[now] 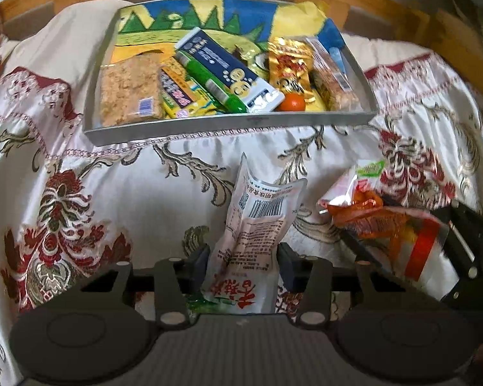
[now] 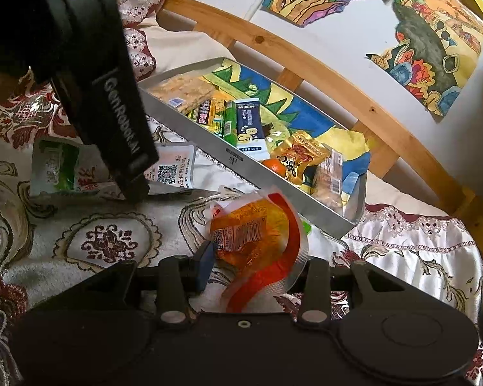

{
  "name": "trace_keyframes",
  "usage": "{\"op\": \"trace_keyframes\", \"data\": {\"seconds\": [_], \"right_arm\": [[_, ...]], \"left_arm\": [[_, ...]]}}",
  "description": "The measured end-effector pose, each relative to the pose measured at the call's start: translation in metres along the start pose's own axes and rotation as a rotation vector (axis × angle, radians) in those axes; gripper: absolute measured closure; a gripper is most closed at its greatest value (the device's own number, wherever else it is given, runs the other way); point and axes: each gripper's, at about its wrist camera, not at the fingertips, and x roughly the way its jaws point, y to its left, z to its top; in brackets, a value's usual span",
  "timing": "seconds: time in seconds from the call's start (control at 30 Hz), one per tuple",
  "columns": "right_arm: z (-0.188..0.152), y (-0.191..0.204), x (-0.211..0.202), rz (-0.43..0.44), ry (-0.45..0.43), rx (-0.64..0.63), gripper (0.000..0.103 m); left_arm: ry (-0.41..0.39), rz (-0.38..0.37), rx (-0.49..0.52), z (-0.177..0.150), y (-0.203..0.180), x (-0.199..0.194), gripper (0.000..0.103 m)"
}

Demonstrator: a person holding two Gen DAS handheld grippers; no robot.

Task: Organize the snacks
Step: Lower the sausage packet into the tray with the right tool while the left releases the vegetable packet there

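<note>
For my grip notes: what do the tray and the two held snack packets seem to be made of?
Tray: likely metal, matte grey, with thin straight walls.
White packet in left gripper: glossy plastic film, creased.
Orange-red packet in right gripper: shiny plastic film, clear sealed edge.

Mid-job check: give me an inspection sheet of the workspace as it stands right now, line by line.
Surface: floral embroidered cloth, rumpled, over a cushioned seat.
Job's things: metal tray holding a crispy rice bar, a navy box, a green tube, a gold packet and a small orange; white pouch and orange-red pouch outside the tray.
Clutter: nothing seen.
Grippers: left gripper shut on the white pouch; right gripper shut on the orange-red pouch.
Cables: nothing seen.
Surroundings: wooden frame, painted drawings on the wall.
</note>
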Motion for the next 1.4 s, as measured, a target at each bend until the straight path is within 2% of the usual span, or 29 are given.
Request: {"op": "trace_keyframes", "data": {"seconds": [0.13,0.4,0.67,0.97,1.17,1.4], "right_arm": [[0.001,0.001,-0.003,-0.002,-0.017,-0.001,0.061],[0.002,0.003,-0.005,0.012,-0.019,0.007,0.061],[0.010,-0.004,-0.015,-0.016,-0.081,0.035,0.061],[0.028,-0.024,-0.011,-0.055,-0.158,0.093,0.060],[0.038,-0.035,0.004,-0.068,-0.185,0.157,0.060],[0.061,-0.049,0.024,-0.066,-0.248,0.218,0.060]], "left_arm": [[-0.021,-0.014,-0.056,0.003,0.004,-0.006,0.054],[-0.004,-0.021,-0.125,0.001,0.008,-0.004,0.054],[-0.087,-0.048,-0.176,0.014,0.012,-0.023,0.054],[-0.202,-0.037,-0.255,0.040,0.035,-0.045,0.054],[-0.247,-0.028,-0.314,0.048,0.046,-0.050,0.054],[-0.268,-0.009,-0.298,0.069,0.045,-0.044,0.054]]}}
